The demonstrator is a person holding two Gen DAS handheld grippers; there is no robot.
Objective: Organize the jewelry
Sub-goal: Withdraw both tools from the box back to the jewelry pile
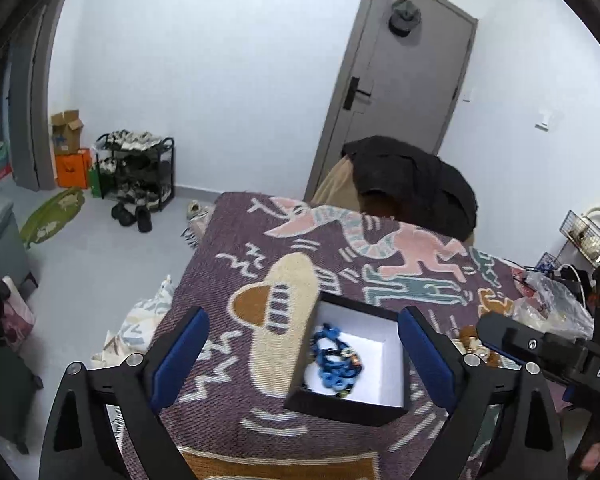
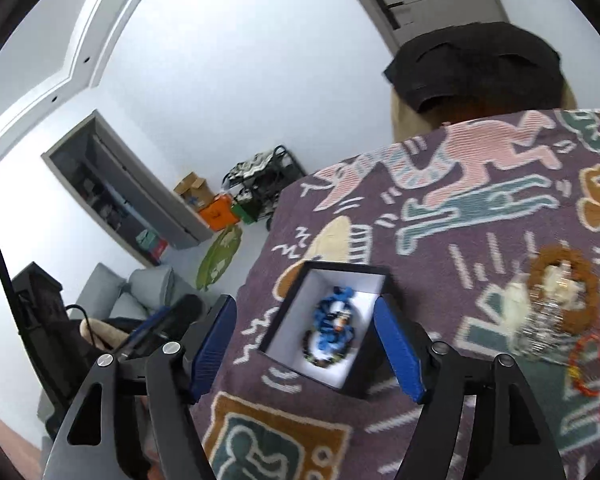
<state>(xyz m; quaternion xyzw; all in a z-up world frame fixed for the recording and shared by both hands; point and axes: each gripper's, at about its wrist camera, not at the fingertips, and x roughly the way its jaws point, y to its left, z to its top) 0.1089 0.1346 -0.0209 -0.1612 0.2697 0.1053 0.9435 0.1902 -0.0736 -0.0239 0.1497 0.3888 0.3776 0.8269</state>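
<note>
A black box with a white inside [image 1: 374, 372] [image 2: 296, 344] sits open on the patterned purple cloth. Blue bead jewelry [image 1: 334, 358] [image 2: 334, 328] lies in it. My left gripper [image 1: 302, 354] is open and empty, its blue pads either side of the box's left part. My right gripper [image 2: 306, 350] is open and empty above the box; its body shows in the left wrist view [image 1: 540, 350]. To the right on the cloth lie a brown bead bracelet [image 2: 580, 300], white and clear pieces [image 2: 540, 320] and a red bracelet [image 2: 588, 368].
The cloth-covered table [image 1: 284, 240] ends at the left over a grey floor. A chair with a dark jacket [image 1: 416, 180] stands at the far side. Plastic bags and cables [image 1: 552, 300] lie at the table's right. A shoe rack [image 1: 140, 172] and boxes stand by the wall.
</note>
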